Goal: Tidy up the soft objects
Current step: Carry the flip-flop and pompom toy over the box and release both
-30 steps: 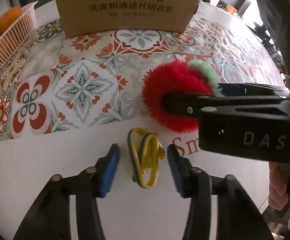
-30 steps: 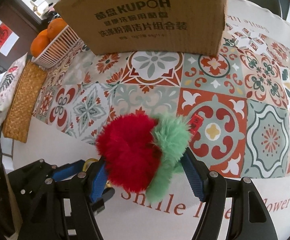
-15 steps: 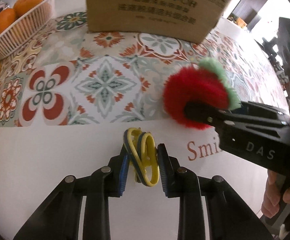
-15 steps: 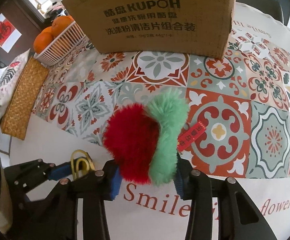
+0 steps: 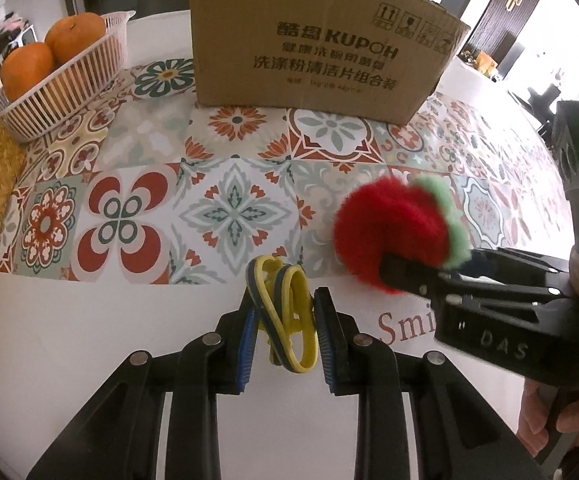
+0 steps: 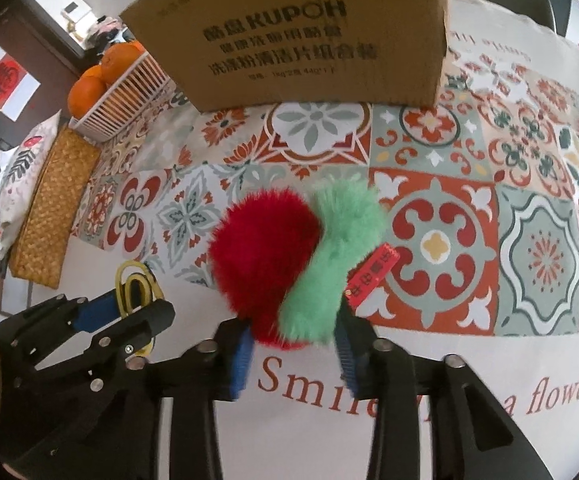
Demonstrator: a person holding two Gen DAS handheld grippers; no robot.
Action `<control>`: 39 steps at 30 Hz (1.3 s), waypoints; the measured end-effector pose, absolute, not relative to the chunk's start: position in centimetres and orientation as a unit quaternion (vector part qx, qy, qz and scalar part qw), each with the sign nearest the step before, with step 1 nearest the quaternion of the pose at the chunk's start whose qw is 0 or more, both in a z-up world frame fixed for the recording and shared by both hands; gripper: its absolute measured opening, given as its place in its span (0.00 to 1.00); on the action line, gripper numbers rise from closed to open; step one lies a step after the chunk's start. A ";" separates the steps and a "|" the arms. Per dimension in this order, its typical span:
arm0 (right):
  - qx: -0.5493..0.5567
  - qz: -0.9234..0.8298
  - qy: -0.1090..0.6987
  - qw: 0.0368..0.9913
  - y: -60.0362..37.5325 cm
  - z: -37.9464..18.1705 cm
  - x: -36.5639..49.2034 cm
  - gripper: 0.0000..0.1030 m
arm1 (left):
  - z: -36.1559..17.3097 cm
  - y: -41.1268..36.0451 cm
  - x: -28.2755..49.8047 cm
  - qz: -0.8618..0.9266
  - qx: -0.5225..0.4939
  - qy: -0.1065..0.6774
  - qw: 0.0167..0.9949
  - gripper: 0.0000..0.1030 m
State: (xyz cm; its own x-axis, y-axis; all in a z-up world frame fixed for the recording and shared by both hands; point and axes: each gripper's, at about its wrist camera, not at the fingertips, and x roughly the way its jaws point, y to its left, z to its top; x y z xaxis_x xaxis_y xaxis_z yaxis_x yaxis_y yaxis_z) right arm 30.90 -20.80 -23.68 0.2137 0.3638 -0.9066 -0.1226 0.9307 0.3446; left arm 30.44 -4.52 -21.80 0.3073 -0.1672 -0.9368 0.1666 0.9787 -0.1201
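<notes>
With the left tool (image 5: 285, 330) clenched on the yellow bands (image 5: 287, 316) and the right tool (image 6: 295, 346) gripping the red-and-green plush (image 6: 289, 260), both just above the table (image 5: 101, 320) before the cardboard box (image 5: 321, 40), the slick bands may slip free.

A: What can't you make out between the left gripper (image 5: 285, 322) fingers?

B: The lower loops of the yellow-and-blue bands (image 5: 285, 312) run behind the finger pads, so the contact itself is hidden.

A: And ahead of the fingers?

B: The cardboard box (image 5: 309, 44) is cut off by the top edge in both views; its small print is blurred in the right wrist view.

A: The right gripper (image 6: 295, 346)?

B: The base of the red-and-green plush (image 6: 289, 256) sinks between its fingers, out of sight. The writing on the red tag (image 6: 371, 278), beside the right finger, is too blurred to read. The plush also covers the middle of the tablecloth lettering (image 6: 421, 390).
</notes>
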 end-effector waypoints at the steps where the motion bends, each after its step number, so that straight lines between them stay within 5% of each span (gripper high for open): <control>1: 0.094 0.152 0.607 0.774 -20.7 -23.6 30.8 0.57 | -21.8 -4.5 30.5 -0.102 -0.002 0.579 0.809 0.27; 5: 0.057 0.139 0.592 0.791 -20.1 -22.5 30.9 0.68 | -21.6 -4.1 30.4 -0.098 -0.001 0.574 0.813 0.27; 13: 0.032 0.163 0.596 0.786 -18.2 -23.3 33.2 0.72 | -21.9 -2.6 31.1 -0.074 -0.012 0.575 0.815 0.27; 18: 0.035 0.165 0.599 0.782 -18.0 -23.9 33.0 0.50 | -22.2 -2.4 31.4 -0.070 -0.007 0.573 0.816 0.27; 21: 0.044 0.161 0.595 0.786 -18.3 -23.8 32.7 0.46 | -22.2 -2.6 31.5 -0.070 0.001 0.569 0.819 0.27; 39: 0.088 0.107 0.524 0.840 -21.1 -16.5 31.3 0.44 | -15.8 -4.3 32.0 -0.101 0.025 0.493 0.864 0.27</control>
State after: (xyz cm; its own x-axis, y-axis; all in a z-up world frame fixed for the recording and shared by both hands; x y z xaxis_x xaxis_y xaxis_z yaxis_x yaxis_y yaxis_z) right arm 31.33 -21.13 -16.49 0.4273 0.2712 -0.8625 -0.0872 0.9619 0.2593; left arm 32.01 -4.27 -15.77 0.4941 -0.1494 -0.8565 0.1980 0.9786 -0.0564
